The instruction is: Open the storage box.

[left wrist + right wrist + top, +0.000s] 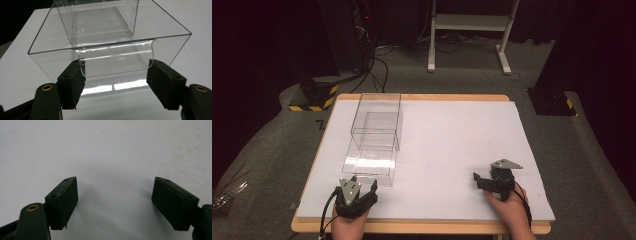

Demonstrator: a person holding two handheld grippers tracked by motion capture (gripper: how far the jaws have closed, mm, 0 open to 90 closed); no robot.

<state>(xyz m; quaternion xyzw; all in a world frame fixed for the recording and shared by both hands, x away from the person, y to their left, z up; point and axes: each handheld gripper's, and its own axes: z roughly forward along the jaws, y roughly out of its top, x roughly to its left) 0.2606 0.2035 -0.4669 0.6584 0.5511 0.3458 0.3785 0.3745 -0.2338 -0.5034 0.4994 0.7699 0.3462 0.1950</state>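
Two clear plastic boxes sit at the left of the white tabletop [452, 150]. The taller clear box [377, 117] is farther back, and the low clear box [371, 161] lies in front of it with its near wall facing me. My left gripper [364, 181] is held by a hand just before that near wall. In the left gripper view its jaws [116, 67] stand apart at either side of a rounded cut-out in the low clear box [110, 42], with nothing pressed between the pads. My right gripper [482, 177] rests at the front right, open over bare tabletop [115, 192].
Beyond the table are grey carpet, a white frame's legs [467, 30], black cables [379, 65] and yellow-black striped bases [314, 97]. The wooden table edge [412, 227] runs along the front. Bare white surface spans the middle and right.
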